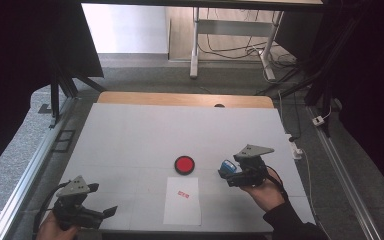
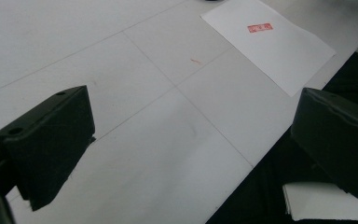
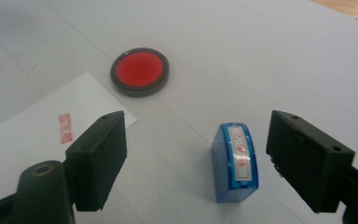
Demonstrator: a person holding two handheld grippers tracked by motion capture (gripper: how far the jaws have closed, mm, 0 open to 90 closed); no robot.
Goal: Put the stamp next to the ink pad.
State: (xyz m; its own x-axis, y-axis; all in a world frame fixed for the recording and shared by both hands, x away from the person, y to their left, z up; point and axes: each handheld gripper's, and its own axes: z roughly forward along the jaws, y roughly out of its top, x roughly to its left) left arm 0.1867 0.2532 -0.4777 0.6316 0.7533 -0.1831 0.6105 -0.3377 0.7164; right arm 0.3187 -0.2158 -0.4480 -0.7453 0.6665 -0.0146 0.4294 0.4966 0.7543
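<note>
A small blue plastic stamp [image 3: 236,162] stood on the white table [image 1: 130,135], between the wide-spread jaws of the right gripper [image 3: 214,163] and touched by neither. A round red ink pad [image 1: 184,164] sat just beyond a white paper sheet [image 1: 182,201] bearing a red imprint [image 1: 182,193]. The left gripper [image 2: 191,154], jaws wide and empty, hovered at the table's near-left corner.

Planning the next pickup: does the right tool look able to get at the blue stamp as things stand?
Probably yes. The right tool is open, and the blue stamp stands on the table between its jaws, touching neither, with nothing in between.
</note>
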